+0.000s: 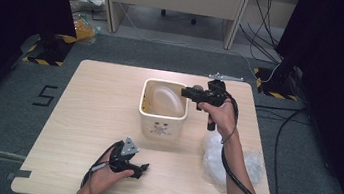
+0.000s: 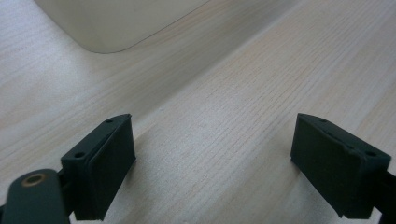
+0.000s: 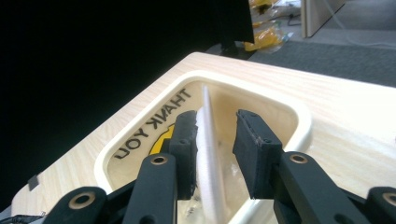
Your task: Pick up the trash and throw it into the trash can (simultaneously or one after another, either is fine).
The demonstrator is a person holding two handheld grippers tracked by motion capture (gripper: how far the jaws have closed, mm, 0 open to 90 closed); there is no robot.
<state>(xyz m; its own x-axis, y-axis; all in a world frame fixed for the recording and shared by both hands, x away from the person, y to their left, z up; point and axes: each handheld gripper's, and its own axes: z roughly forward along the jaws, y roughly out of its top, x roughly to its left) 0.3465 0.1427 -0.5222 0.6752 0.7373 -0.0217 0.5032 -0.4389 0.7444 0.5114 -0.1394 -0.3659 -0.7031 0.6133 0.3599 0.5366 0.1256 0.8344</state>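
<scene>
A cream bin [image 1: 161,122] stands mid-table with a thin white plate [image 1: 167,100] leaning on edge inside it. My right gripper [image 1: 186,93] reaches in over the bin's right rim. In the right gripper view the plate [image 3: 208,154] stands between the jaws of that gripper [image 3: 217,117]: it lies against the left pad, and a gap shows to the right pad, so the jaws are open around it. The bin's inside [image 3: 154,123] carries a "THANK YOU" print. My left gripper [image 1: 141,169] rests low near the table's front edge, open [image 2: 212,135] with nothing between its jaws.
A crumpled clear plastic bag [image 1: 229,160] lies on the wooden table [image 1: 92,112] to the right of the bin, under my right forearm. The bin's lower corner [image 2: 116,23] is ahead of the left gripper. Cables run across the floor beyond the table.
</scene>
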